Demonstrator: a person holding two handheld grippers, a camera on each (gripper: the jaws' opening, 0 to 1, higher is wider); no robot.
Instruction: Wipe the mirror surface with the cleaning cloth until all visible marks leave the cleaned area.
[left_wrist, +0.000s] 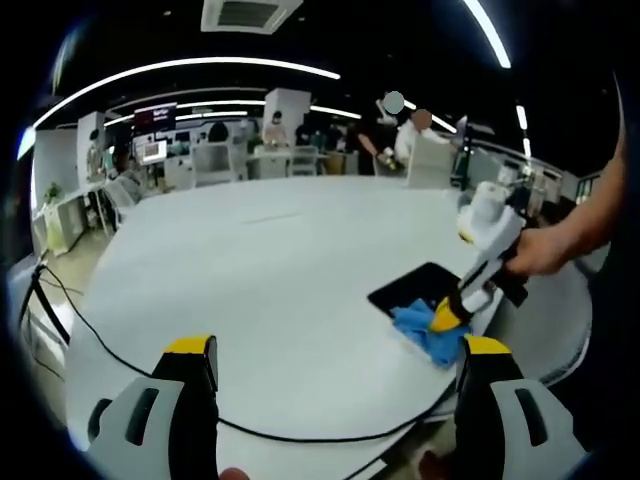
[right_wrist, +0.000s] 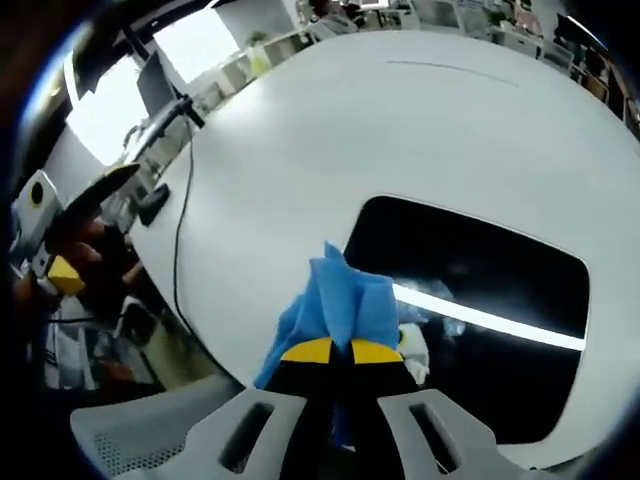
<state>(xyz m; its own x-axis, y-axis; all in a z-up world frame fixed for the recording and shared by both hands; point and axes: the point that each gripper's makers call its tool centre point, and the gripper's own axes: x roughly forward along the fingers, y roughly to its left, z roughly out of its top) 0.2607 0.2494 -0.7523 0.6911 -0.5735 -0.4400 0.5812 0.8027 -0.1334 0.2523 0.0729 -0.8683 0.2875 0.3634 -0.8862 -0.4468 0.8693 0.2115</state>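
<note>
**Right claw clamped on the cloth at the mirror's edge**

In your right gripper view, your right claw (right_wrist: 332, 352) rises from 6 o'clock with its yellow-tipped jaws drawn together on the blue cleaning cloth (right_wrist: 340, 300). The cloth bunches up out of the jaws toward 12 o'clock, and its upper fold overlaps the near left edge of the mirror (right_wrist: 480, 290). The mirror is a dark, rounded rectangle lying flat on the white tabletop (right_wrist: 350, 130); it spreads from the centre of the view out toward 3 and 4 o'clock. A bright strip of ceiling light reflects across its lower half, running from just beside the cloth toward 3 o'clock. A thin black cable (right_wrist: 178, 240) runs over the tabletop at 9 o'clock.

In your left gripper view, your left claw (left_wrist: 338, 365) stands with its jaws wide apart and nothing between them, one at 7 o'clock and one at 5 o'clock, above bare white tabletop (left_wrist: 270, 260). At 4 o'clock you see the right claw (left_wrist: 448, 318) coming in from the right, held in your hand (left_wrist: 545, 250), with its yellow tips pressed down into the cleaning cloth (left_wrist: 425, 335). The cloth lies on the near corner of the mirror (left_wrist: 415, 288), which shows as a small dark patch just beside it toward 12 o'clock. The black cable (left_wrist: 130, 350) curves across the tabletop from 9 o'clock toward 5 o'clock. Desks and people fill the background along 12 o'clock.
</note>
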